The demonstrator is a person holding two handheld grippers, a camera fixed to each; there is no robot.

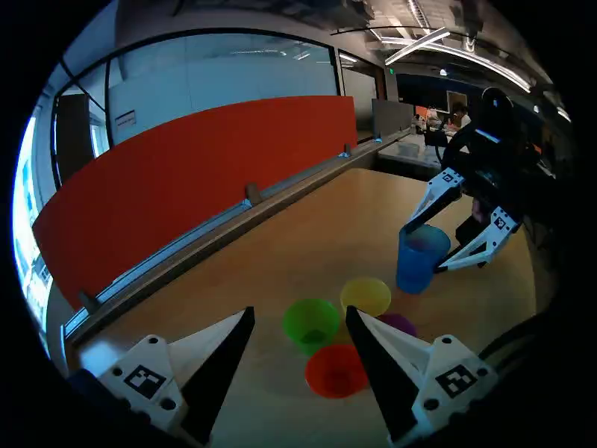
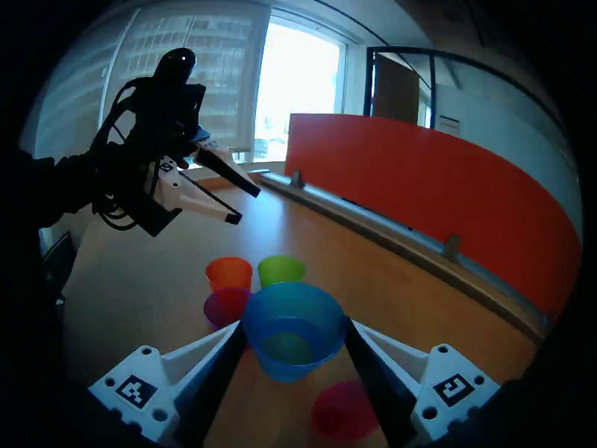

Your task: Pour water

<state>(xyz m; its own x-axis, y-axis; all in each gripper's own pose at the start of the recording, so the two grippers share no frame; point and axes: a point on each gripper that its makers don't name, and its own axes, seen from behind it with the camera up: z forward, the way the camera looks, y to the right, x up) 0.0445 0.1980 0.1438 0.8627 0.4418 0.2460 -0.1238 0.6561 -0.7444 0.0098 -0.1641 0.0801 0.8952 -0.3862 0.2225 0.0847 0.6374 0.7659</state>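
At near left, the left gripper [image 1: 299, 312] is held spread and empty, the green cup [image 1: 310, 325] and red cup [image 1: 336, 369] just ahead. To their far right the blue cup [image 1: 422, 257] is pinched upright by the right gripper [image 2: 293, 324]; a leftward tilt is judged needed to pour.

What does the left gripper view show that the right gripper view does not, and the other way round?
Left gripper view: a yellow cup beside the green cup, and the right claw from outside, shut on the blue cup. Right gripper view: a red cup near its own claw, a bright window, and the open left claw with a dark sleeve behind it. Shared: the blue cup, green cup, orange cup, purple cup, the wooden table, the red partition.
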